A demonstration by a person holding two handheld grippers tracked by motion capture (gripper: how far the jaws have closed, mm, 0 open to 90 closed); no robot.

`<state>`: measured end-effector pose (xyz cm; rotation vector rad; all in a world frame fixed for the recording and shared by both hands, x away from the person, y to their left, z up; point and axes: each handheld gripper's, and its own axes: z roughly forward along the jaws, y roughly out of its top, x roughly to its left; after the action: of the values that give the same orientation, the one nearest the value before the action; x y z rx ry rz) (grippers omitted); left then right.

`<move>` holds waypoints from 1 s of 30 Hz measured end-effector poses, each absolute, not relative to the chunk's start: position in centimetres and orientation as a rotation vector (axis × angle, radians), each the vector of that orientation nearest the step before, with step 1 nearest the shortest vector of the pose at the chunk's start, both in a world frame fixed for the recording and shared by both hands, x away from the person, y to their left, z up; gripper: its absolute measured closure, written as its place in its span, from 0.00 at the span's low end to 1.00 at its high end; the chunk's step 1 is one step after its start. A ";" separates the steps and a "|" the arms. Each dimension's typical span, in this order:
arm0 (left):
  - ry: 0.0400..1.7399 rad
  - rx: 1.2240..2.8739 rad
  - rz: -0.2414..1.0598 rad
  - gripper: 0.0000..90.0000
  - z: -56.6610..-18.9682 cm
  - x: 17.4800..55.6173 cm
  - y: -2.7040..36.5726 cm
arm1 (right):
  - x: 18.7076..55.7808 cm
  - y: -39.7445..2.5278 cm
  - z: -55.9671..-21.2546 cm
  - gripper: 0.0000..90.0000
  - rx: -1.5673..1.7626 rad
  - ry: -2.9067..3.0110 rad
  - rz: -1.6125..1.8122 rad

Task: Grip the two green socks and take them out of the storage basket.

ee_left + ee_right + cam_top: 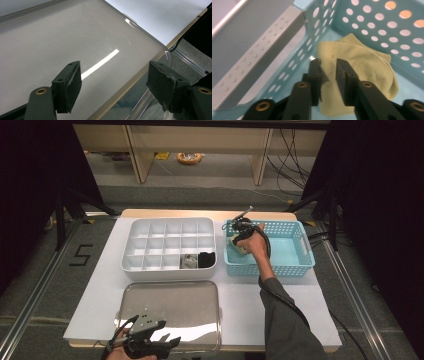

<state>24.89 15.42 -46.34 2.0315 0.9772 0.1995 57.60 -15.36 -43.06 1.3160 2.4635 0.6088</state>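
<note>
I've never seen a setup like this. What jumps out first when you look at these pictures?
The turquoise perforated plastic basket at the table's right stands out, where the right claw is closed to a narrow gap on a pale yellow folded cloth. Left of it sits a white divided plastic organiser tray with a grey item and a black item in two front compartments. Nearest the person, the left claw hovers open over a shiny metal tray.
</note>
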 end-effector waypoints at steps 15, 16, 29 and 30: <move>0.987 2.013 0.190 0.30 -46.3 24.8 15.2 | 58.4 -14.9 -45.1 0.87 1.325 2.469 0.471; 0.988 2.013 0.187 0.30 -46.3 24.8 15.2 | 58.3 -14.9 -44.9 0.92 1.343 2.467 0.463; 0.983 2.024 0.200 0.30 -46.2 24.8 15.4 | 56.8 -16.9 -40.7 0.93 1.364 2.401 0.684; 0.981 2.024 0.200 0.30 -46.2 24.8 15.4 | 56.7 -17.2 -40.3 0.93 1.344 2.398 0.703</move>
<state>24.84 15.42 -46.17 2.0242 0.9810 0.2005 56.70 -17.22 -40.34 1.3438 2.3976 0.7025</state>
